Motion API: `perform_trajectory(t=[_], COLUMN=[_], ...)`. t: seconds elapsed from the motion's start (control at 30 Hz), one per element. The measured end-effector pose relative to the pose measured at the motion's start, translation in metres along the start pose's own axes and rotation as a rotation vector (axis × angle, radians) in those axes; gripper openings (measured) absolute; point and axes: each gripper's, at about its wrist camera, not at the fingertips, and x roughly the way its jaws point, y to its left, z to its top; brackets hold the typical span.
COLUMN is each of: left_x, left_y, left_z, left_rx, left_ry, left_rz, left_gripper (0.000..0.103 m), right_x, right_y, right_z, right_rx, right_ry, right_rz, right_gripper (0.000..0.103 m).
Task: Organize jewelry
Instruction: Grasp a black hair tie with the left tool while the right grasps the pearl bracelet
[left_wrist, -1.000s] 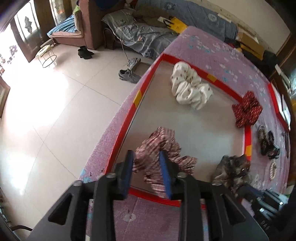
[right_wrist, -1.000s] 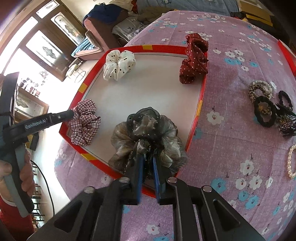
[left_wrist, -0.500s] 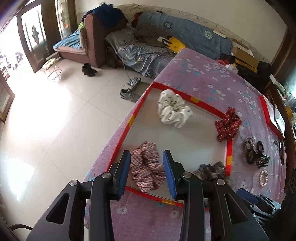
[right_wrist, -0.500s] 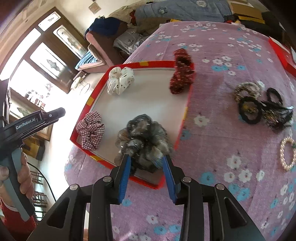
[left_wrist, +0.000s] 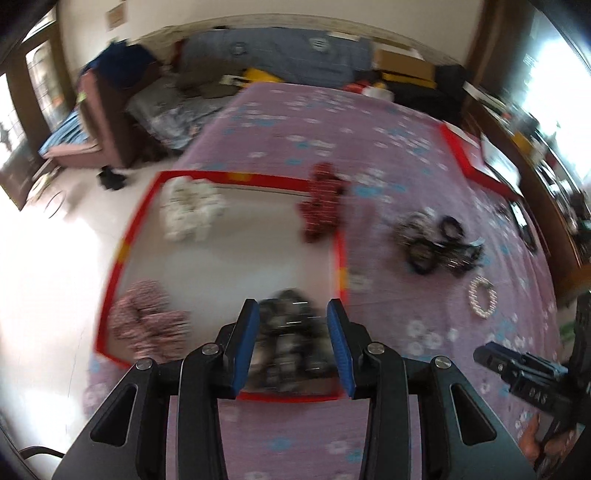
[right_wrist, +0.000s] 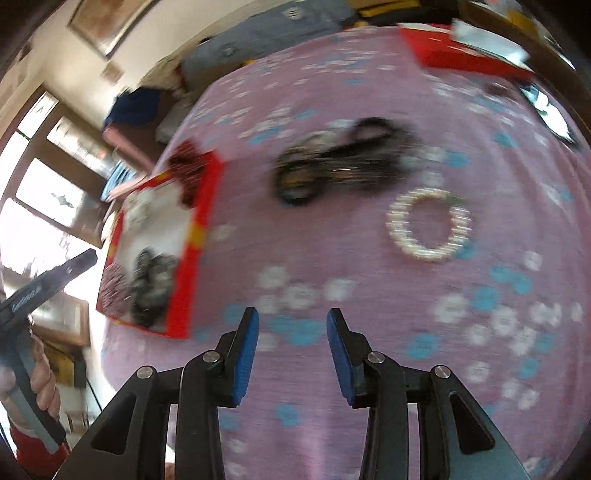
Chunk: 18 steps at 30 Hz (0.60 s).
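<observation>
Both views are motion-blurred, so positions are approximate. Four scrunchies lie inside the red-edged tray (left_wrist: 338, 254): white (left_wrist: 190, 210), dark red (left_wrist: 319, 201), plaid (left_wrist: 147, 325) and grey (left_wrist: 288, 325). Outside it, on the purple flowered table (right_wrist: 369, 332), lie a cluster of black hair ties (right_wrist: 340, 162) and, just beside it, a pearl bracelet (right_wrist: 428, 225).

Risks:
- The hair ties lie bunched; a grasp there could lift several at once or drag the bracelet along.
- The bracelet lies flat on soft cloth, so fingers closing on it could pinch the cloth or slip off the beads.

The left hand-held gripper (left_wrist: 291, 343) is spread and empty, held above the grey scrunchie. The right hand-held gripper (right_wrist: 291, 347) is likewise spread and empty, angled down over bare cloth, with the bracelet ahead and to its right.
</observation>
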Motion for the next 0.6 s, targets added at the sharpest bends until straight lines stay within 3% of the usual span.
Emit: perform_trajectory(t=[0.2,0.33,0.6], left_x=[0.04,0.084,0.145], left_y=[-0.068,-0.1,-0.128], left_z=[0.019,0.034,0.048], left_rx=[0.101,0.111,0.11], left_ry=[0.02,0.069,0.103], left_rz=[-0.093,-0.146,-0.116], left_gripper=[0.037,0.036,0.035], right_x=[-0.015,-0.016,-0.001], right_y=[-0.05,-0.069,-0.085], right_z=[0.01,0.023,0.048], right_rx=[0.058,0.063,0.069], right_ry=[-0.044,-0.068,-0.074], right_rz=[-0.068,-0.092,-0.082], right_gripper=[0.041,0.041,0.041])
